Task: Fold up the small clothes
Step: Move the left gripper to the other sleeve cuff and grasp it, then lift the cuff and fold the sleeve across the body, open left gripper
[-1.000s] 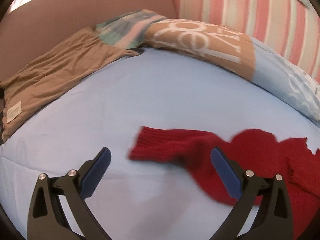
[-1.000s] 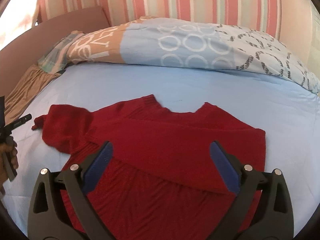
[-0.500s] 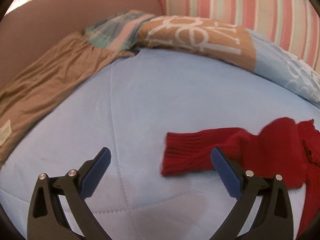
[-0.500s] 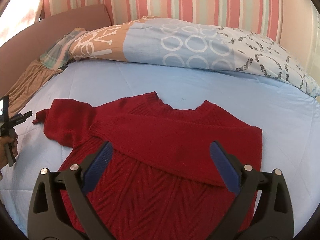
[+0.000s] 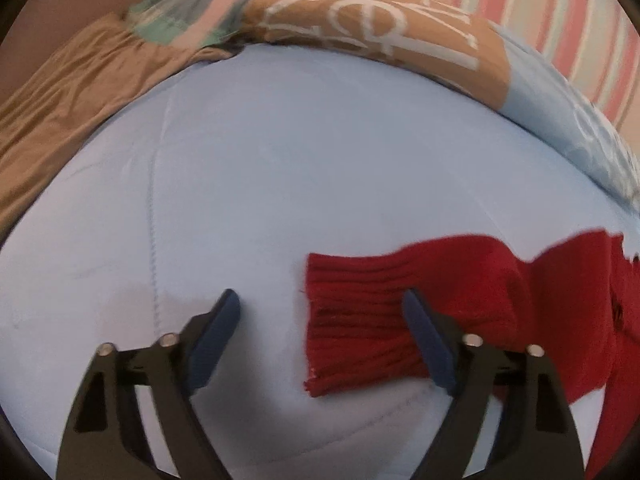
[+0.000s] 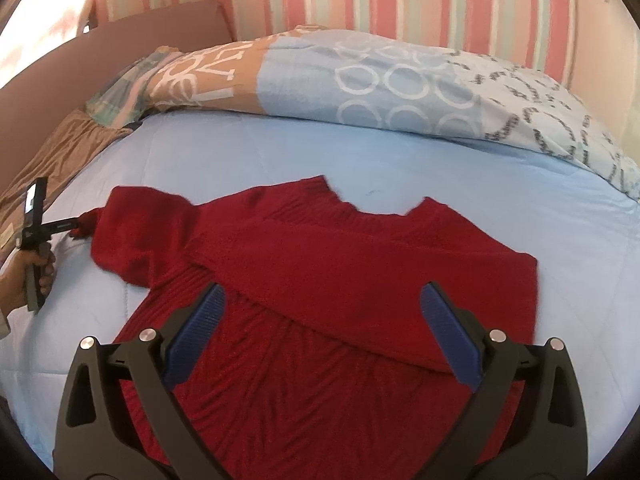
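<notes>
A red knit sweater lies flat on the light blue bed, one sleeve folded across its chest. Its other sleeve stretches out to the left, ribbed cuff at the end. My left gripper is open just above the sheet, with the cuff between its fingers; its right finger overlaps the sleeve. It also shows in the right wrist view, at the cuff. My right gripper is open and empty, above the sweater's lower body.
A patterned duvet lies bunched along the back of the bed. A tan garment lies at the left edge. A striped wall stands behind and a brown headboard to the left.
My left gripper has moved in toward the sleeve cuff, which now sits between its fingers and looks larger. My right gripper has come slightly nearer over the sweater.
</notes>
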Tool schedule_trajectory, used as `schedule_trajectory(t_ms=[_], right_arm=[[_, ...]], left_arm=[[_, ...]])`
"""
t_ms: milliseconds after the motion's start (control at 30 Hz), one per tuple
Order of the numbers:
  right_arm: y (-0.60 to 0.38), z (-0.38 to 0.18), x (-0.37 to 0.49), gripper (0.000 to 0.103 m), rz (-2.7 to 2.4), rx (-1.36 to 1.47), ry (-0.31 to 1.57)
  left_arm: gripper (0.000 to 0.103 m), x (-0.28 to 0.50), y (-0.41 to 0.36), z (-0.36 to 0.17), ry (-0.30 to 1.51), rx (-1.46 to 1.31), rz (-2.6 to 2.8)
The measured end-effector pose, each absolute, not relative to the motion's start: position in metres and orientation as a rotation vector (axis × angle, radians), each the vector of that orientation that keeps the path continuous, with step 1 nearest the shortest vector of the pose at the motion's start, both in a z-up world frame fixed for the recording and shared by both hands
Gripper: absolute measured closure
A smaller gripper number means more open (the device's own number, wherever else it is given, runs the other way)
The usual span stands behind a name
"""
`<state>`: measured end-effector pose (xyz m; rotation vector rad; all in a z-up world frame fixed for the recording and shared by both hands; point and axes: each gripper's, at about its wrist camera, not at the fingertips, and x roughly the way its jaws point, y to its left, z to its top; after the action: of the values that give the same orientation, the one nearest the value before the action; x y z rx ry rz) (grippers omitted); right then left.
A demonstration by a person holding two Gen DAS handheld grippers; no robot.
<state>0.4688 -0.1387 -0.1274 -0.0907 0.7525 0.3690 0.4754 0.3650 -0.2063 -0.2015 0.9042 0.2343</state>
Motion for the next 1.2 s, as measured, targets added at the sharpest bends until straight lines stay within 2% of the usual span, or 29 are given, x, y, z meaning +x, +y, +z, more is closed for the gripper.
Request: schedule_trajectory(t_ms=[67, 133, 233, 300, 333, 400, 633, 800, 1033, 1200], right_arm=[[-0.136, -0.125, 0.468, 0.005, 0.350, -0.082, 0.737], [-0.137, -0.122, 0.467, 0.005, 0.301, -0.032, 0.726], [-0.135, -0.122, 0.466, 0.004, 0.257, 0.004, 0.729], [-0.134, -0.122, 0.464, 0.003, 0.252, 0.030, 0.732], [-0.132, -0.122, 0.463, 0.003, 0.255, 0.039, 0.734], [-0.127, -0.122, 0.461, 0.003, 0.264, 0.032, 0.733], [-0.117, -0.123, 0.463, 0.003, 0.359, 0.011, 0.746], [-0.128, -0.118, 0.462, 0.003, 0.349, 0.022, 0.740], [-0.147, -0.101, 0.453, 0.003, 0.334, 0.040, 0.713], [-0.172, -0.088, 0.447, 0.003, 0.310, 0.056, 0.696]], left_arm=[[0.044, 0.477, 0.357, -0.206, 0.902, -0.174, 0.213], [0.053, 0.479, 0.353, -0.207, 0.908, -0.166, 0.202], [0.060, 0.483, 0.349, -0.208, 0.910, -0.162, 0.200], [0.069, 0.485, 0.347, -0.208, 0.911, -0.153, 0.196], [0.081, 0.487, 0.345, -0.207, 0.908, -0.145, 0.185], [0.088, 0.487, 0.337, -0.205, 0.902, -0.116, 0.175], [0.091, 0.478, 0.328, -0.192, 0.848, -0.096, 0.154], [0.091, 0.466, 0.326, -0.163, 0.795, -0.049, 0.184], [0.091, 0.471, 0.306, -0.085, 0.730, -0.014, 0.188], [0.091, 0.488, 0.247, -0.032, 0.709, -0.022, 0.156]])
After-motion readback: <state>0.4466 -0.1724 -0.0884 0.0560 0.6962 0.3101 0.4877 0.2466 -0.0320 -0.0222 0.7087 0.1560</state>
